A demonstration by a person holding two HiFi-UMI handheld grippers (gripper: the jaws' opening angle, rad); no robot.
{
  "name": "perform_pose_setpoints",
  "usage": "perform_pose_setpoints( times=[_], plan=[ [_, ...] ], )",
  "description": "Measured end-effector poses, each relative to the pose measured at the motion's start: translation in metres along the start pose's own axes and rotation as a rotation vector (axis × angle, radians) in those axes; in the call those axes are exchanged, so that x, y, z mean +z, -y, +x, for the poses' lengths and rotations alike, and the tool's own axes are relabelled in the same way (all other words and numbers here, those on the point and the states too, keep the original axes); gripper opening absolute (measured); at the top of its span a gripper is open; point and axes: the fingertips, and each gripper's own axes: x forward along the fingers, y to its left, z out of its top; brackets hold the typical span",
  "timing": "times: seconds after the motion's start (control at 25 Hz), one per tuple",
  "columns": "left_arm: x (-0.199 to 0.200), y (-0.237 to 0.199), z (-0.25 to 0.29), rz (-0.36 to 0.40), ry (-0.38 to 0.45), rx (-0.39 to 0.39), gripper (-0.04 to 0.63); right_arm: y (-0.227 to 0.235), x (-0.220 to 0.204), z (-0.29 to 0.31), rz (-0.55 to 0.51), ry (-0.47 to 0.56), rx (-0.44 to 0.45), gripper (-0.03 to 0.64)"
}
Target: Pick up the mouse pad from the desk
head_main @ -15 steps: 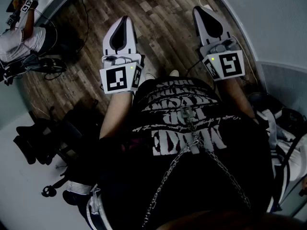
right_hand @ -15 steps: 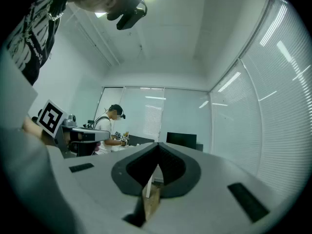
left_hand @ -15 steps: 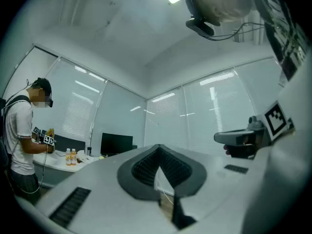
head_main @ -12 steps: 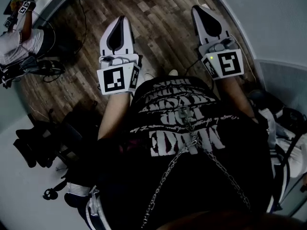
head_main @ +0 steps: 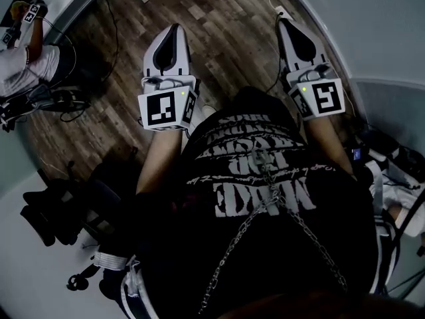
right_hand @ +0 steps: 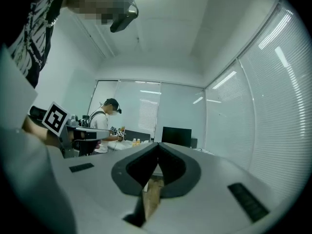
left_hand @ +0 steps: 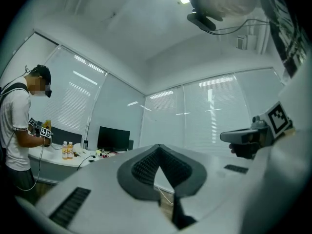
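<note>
Both idle. The left gripper (head_main: 174,30) and right gripper (head_main: 287,24) were held level over the wood floor (head_main: 219,18), well short of the desk (left_hand: 56,159). Jaws on both were closed, pads together, nothing between them.

Mouse pad wasn't visible in any of the 3 views, so I couldn't place it. My guess was that desk, somewhere near the monitor (left_hand: 113,138) and the 2 bottles (left_hand: 68,150), which was also where another person (left_hand: 17,130) was standing.

Read this as the approach, 0 progress on the pick. To do it well:
- get right up to the desk and find a free edge of the pad first
- open 1 gripper before going down
- come in low and flat, since a thin pad probably won't pinch from above
- pin the far side with the other gripper so it doesn't slide
</note>
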Motion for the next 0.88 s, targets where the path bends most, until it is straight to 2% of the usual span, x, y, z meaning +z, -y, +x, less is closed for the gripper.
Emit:
perform_pose_setpoints(
  times=[0.08, 0.16, 0.24, 0.44, 0.6, 0.64, 0.76, 0.88],
  plan=[
    [-0.003, -0.002, -0.002, 0.007, -0.001, 0.005, 0.006, 0.003, -0.008, -0.004, 0.015, -0.02, -0.015, 0.0],
    [-0.006, -0.002, 0.0, 0.063, -0.002, 0.004, 0.006, 0.008, -0.014, -0.002, 0.043, -0.022, -0.016, 0.0],
    [-0.01, -0.003, 0.009, 0.084, -0.012, 0.001, 0.006, 0.012, -0.015, 0.004, 0.055, -0.007, -0.009, 0.0],
    [-0.024, -0.009, 0.046, 0.017, -0.067, -0.003, 0.006, 0.024, -0.023, 0.03, 0.055, -0.011, 0.011, 0.0],
    [-0.033, 0.001, 0.084, 0.056, -0.073, -0.011, 0.006, 0.065, -0.042, 0.057, 0.137, -0.045, 0.026, 0.0],
    [-0.036, 0.001, 0.095, 0.046, -0.077, -0.007, 0.006, 0.075, -0.044, 0.067, 0.15, -0.047, 0.03, 0.0],
    [-0.044, -0.013, 0.127, -0.017, -0.093, 0.029, 0.006, 0.1, -0.042, 0.096, 0.134, -0.029, 0.052, 0.0],
    [-0.045, -0.019, 0.168, -0.017, -0.092, 0.068, 0.006, 0.133, -0.04, 0.122, 0.121, -0.016, 0.082, 0.0]
  ],
)
